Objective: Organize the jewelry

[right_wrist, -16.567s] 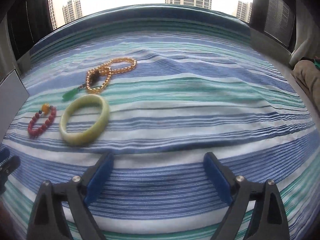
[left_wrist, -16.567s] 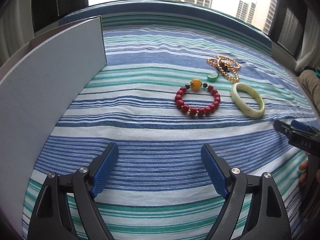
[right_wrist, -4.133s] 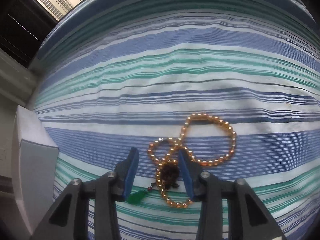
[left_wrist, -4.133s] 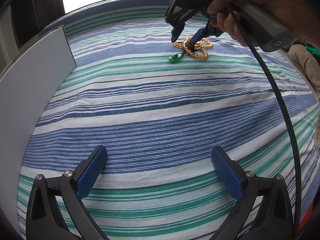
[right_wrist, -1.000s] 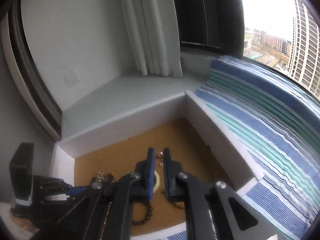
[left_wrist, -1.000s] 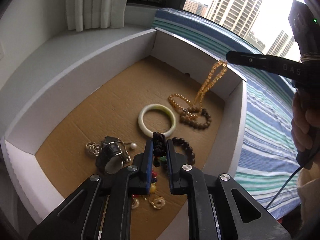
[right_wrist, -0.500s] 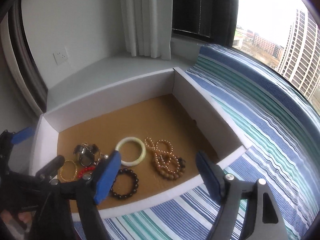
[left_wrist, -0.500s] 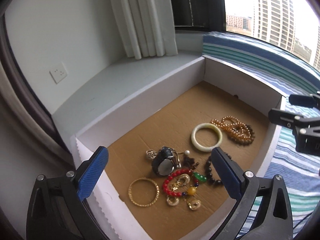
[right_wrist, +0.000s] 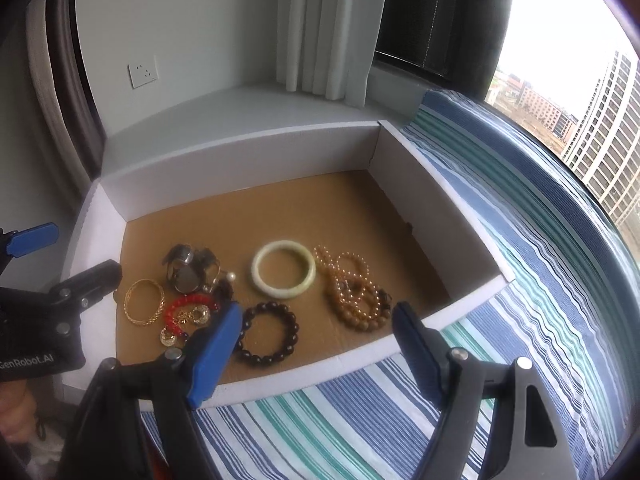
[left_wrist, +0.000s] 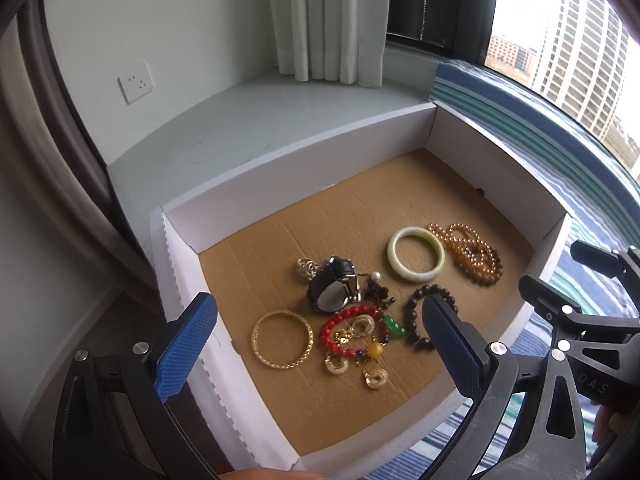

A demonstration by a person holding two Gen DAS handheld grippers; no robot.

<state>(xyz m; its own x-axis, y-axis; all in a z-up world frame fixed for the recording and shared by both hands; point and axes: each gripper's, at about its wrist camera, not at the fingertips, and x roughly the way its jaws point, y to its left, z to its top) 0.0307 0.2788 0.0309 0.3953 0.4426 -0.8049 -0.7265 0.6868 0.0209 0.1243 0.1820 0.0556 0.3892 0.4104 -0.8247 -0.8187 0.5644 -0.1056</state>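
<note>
Both my left tool (left_wrist: pixel 320 344) and right tool (right_wrist: pixel 316 344) gape empty above the box (right_wrist: pixel 472 248). All visible jewelry, amber bead necklace (right_wrist: pixel 352 292) included, lies inside ahead; sorting appears complete.

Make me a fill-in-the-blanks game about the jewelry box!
1. The pale green bangle lies inside the white ____ box.
2. The watch face is ____ in shape.
3. Both tools, left tool and right tool, are ____.

Missing words: cardboard; round; open
</note>
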